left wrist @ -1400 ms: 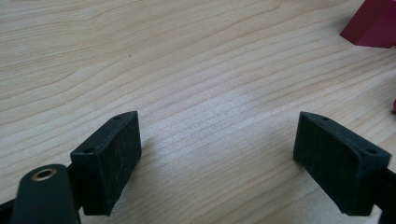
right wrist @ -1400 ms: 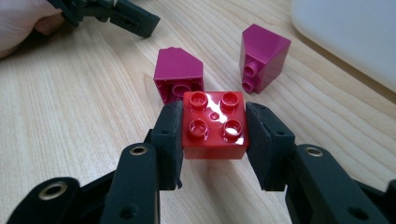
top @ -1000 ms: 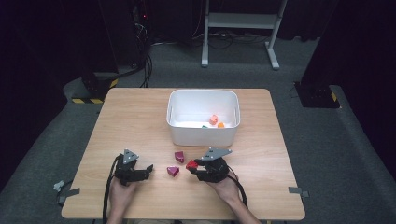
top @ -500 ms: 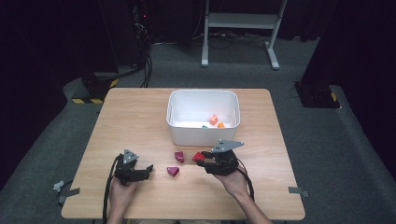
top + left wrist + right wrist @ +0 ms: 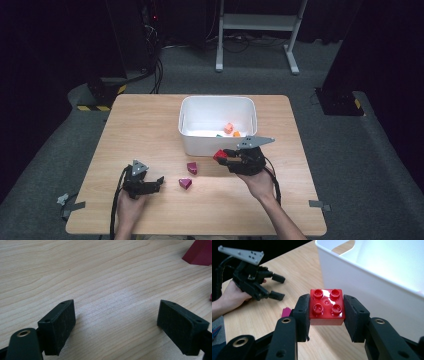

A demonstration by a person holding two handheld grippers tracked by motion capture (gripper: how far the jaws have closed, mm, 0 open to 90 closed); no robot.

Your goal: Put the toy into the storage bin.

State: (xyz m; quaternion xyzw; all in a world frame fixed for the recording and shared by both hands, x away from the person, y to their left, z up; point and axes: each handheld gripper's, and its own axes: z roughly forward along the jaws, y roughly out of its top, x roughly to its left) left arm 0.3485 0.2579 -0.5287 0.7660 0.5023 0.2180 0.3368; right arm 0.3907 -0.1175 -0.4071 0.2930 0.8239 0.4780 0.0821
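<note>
Red brick, light, rigid, glossy-slick plastic, pinched on two opposite flat sides by right gripper just before white bin's near wall, mid-bench; left gripper spread, empty, near front edge.

Brick between right gripper jaws, bin wall just beyond them to the right. Left gripper jaws wide over bare table; block beyond its right jaw.

light: bright on table; dark surround | glare: red brick | focus: sharp
</note>
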